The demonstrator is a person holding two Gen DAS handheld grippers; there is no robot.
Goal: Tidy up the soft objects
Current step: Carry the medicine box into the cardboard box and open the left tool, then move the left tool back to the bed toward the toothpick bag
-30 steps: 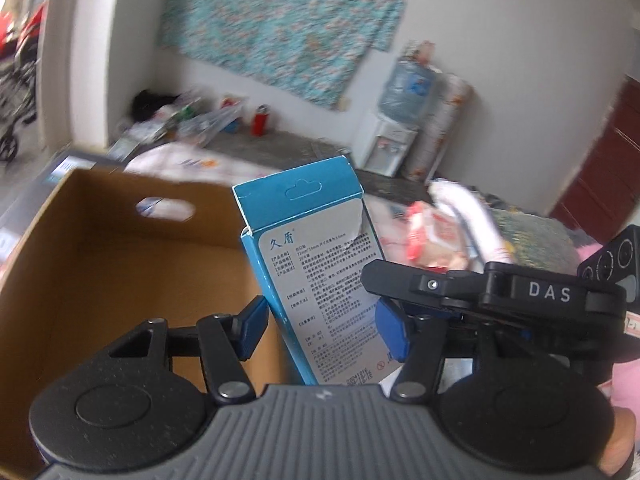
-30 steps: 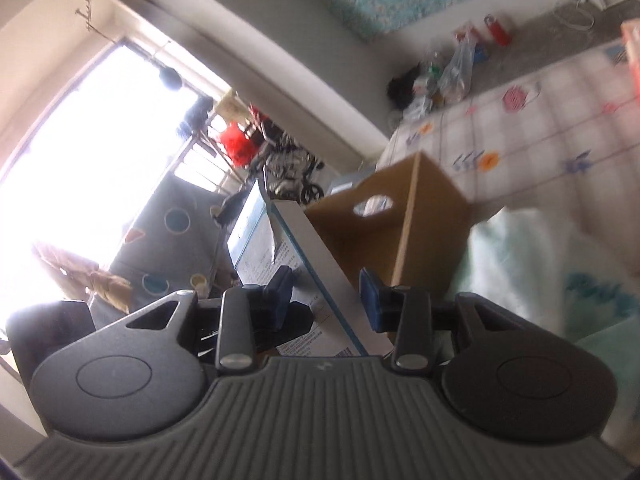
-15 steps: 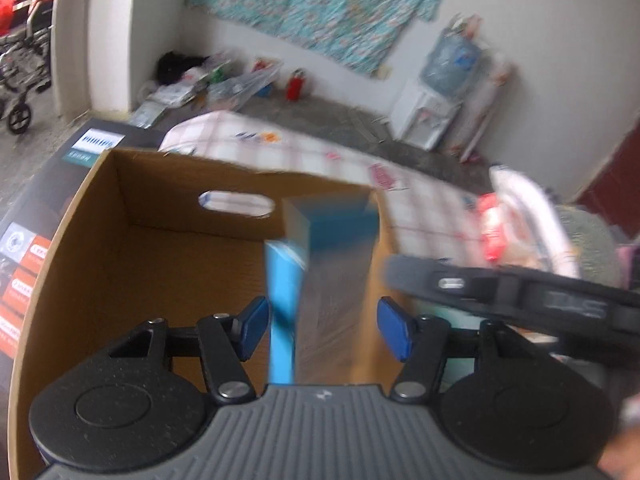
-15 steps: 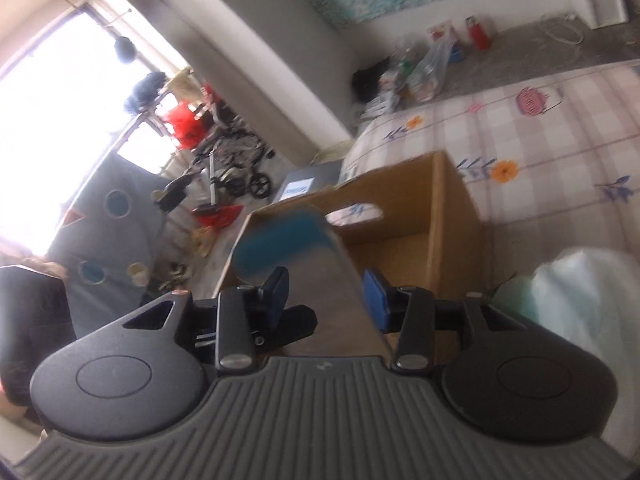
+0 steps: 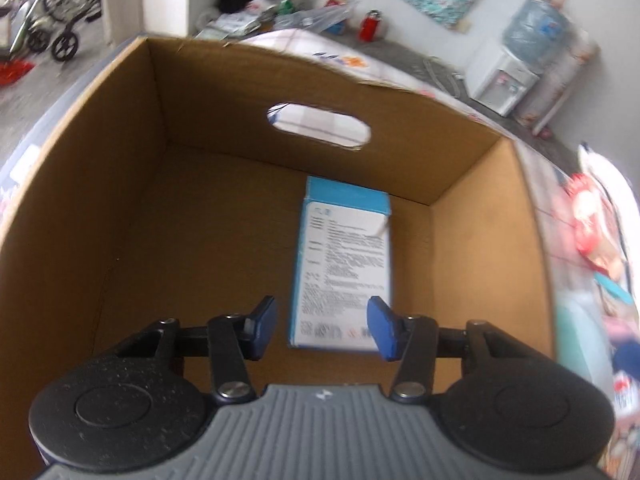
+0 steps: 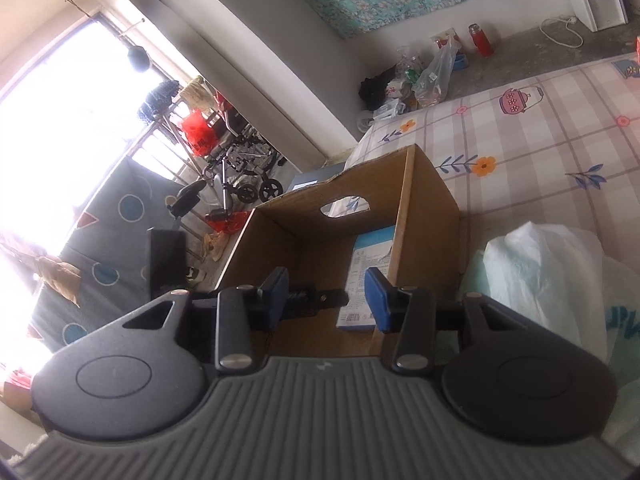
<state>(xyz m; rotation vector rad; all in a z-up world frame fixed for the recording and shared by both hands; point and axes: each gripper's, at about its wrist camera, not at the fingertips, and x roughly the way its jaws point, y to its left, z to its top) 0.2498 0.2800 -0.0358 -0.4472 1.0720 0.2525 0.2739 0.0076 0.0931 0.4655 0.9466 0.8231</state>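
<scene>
A blue and white carton [image 5: 344, 264] lies flat on the floor of an open cardboard box [image 5: 120, 200], toward its right wall. My left gripper [image 5: 322, 322] hangs over the box and points down into it. Its jaws are closing with nothing between them; the carton lies below, free of the pads. From the right wrist view the carton [image 6: 372, 264] shows inside the cardboard box [image 6: 432, 200]. My right gripper [image 6: 328, 296] stands open at the box's near rim, holding nothing. A dark part of the left gripper [image 6: 316, 299] shows just beyond its fingers.
The box stands at the edge of a bed with a checked flowered sheet [image 6: 540, 140]. A white and pale green plastic bag [image 6: 552, 272] lies right of the box. Soft packets in red and white [image 5: 592, 232] lie further right. A wheelchair [image 6: 244, 176] stands on the floor beyond.
The left gripper carried the upright carton over the cardboard box, tipped downward and let it go; the carton now lies flat inside. The right gripper swung toward the box and opened slightly.
</scene>
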